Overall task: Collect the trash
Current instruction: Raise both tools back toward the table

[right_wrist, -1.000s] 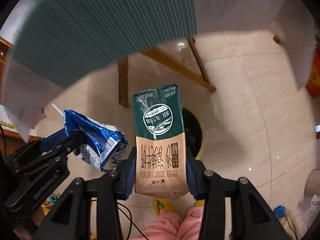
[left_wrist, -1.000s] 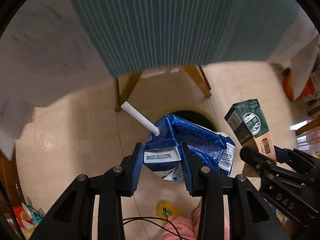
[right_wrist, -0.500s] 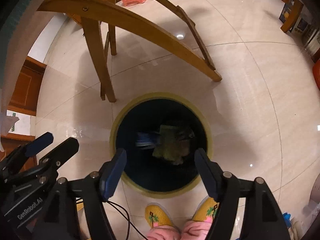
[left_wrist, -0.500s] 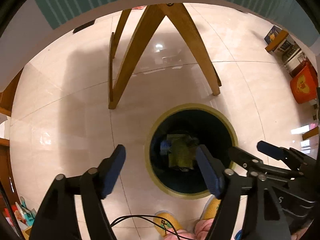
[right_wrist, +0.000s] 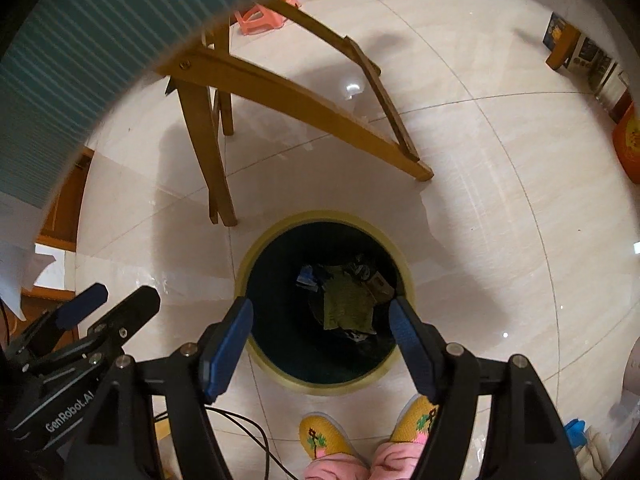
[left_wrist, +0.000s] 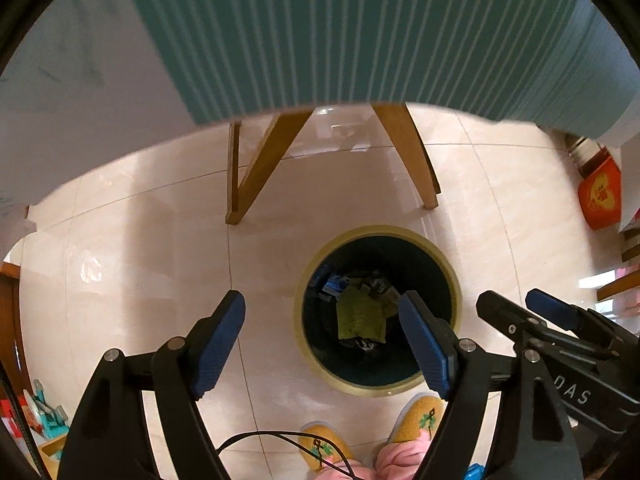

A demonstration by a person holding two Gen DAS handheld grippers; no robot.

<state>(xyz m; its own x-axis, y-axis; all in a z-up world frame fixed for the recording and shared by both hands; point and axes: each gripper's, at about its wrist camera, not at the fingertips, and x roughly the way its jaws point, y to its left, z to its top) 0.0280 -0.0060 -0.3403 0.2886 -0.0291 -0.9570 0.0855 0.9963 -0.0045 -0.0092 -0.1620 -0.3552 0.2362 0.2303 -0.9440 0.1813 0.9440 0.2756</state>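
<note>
Hovered over round bin holding cartons. Left gripper still opening, empty; right gripper spread, empty. Wooden table legs just beyond rim; yellow slippers nearest.

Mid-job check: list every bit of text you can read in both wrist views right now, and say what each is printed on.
"DAS": on the right gripper body, left wrist view.
"GenRobot.AI": on the left gripper body, right wrist view.
Print on the trash inside the bin: too small and dark to read.
Design on the orange box: blurred, unreadable.
</note>
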